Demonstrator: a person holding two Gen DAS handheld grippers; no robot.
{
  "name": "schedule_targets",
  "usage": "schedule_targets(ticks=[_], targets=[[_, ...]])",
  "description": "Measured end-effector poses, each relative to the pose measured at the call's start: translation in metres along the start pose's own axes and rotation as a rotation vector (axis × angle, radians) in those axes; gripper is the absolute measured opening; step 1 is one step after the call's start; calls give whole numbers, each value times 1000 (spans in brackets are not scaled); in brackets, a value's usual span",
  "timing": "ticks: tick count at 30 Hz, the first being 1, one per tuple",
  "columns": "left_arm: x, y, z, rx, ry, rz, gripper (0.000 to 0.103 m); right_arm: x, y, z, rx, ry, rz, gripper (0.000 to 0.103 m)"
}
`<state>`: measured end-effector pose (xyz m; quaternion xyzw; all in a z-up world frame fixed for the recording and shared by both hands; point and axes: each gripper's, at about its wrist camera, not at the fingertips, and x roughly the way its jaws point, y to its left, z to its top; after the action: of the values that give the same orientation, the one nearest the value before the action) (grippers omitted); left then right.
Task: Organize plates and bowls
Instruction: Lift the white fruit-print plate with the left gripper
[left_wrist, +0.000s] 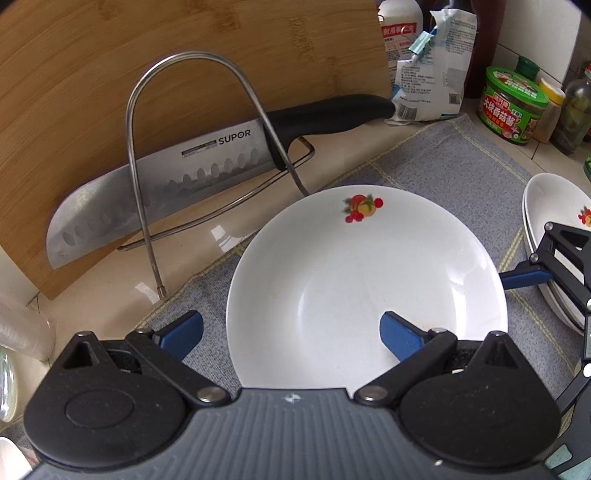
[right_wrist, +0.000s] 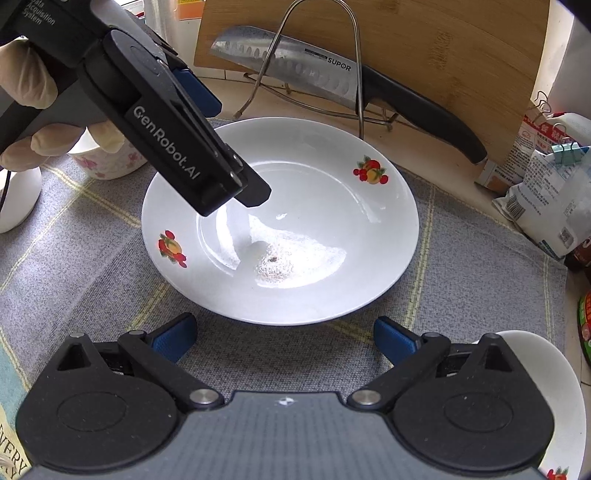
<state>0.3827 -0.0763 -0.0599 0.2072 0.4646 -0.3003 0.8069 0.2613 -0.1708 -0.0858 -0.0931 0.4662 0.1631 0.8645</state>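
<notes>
1. Right gripper (right_wrist: 284, 338) nearest the lens, fingers spread wide, empty, just short of the plate's near rim.
2. Grey checked mat (right_wrist: 480, 295) covers the counter; cutting board (left_wrist: 110, 55), wire rack (left_wrist: 199, 110) and knife (left_wrist: 166, 177) stand behind.
3. Plate (right_wrist: 314, 206): white, deep, centred on the mat. Judged rigid, glazed, slippery, breakable; take by the rim, one finger inside, one under.
4. Left gripper (left_wrist: 291, 332) fingers spread, straddling the plate's rim, not clamped.
5. Stacked plates (left_wrist: 546, 206) beside it, likely the destination.
6. Small residue spot in the plate's well.
</notes>
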Motion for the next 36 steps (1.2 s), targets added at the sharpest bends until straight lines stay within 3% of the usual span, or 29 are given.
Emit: schedule_targets(ticks=[9, 13, 36], targets=[[18, 19, 13, -34, 77, -114, 99, 7, -3, 6, -14, -8, 20, 103], [25, 20, 17, -42, 89, -161, 89, 9, -3, 7, -16, -16, 20, 103], [38, 16, 29, 79, 159, -210, 81, 15, -9, 13, -60, -30, 47, 103]])
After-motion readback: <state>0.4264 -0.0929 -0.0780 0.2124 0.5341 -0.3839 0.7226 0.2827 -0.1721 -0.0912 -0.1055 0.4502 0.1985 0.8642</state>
